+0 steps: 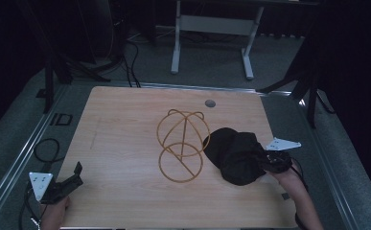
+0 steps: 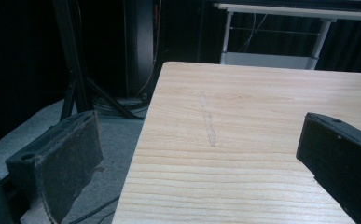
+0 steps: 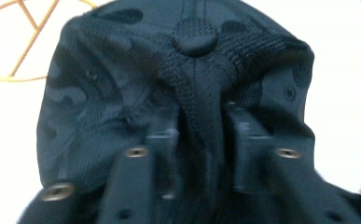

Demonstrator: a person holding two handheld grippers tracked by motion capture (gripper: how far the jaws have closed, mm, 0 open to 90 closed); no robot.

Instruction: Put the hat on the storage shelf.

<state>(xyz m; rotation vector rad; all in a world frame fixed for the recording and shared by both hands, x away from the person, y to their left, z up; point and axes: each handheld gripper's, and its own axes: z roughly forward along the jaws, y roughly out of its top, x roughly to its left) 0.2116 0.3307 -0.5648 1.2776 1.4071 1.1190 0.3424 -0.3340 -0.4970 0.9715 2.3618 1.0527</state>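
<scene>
While pinched in right gripper (image 1: 268,161): one black cap (image 1: 233,153). One gold wire stand (image 1: 182,143) on tabletop (image 1: 121,124). Left gripper (image 1: 70,179) fingers (image 2: 66,158) spread.

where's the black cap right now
In the high view the black cap lies on the right side of the table, just right of the gold wire stand, pinched by the right gripper.
</scene>
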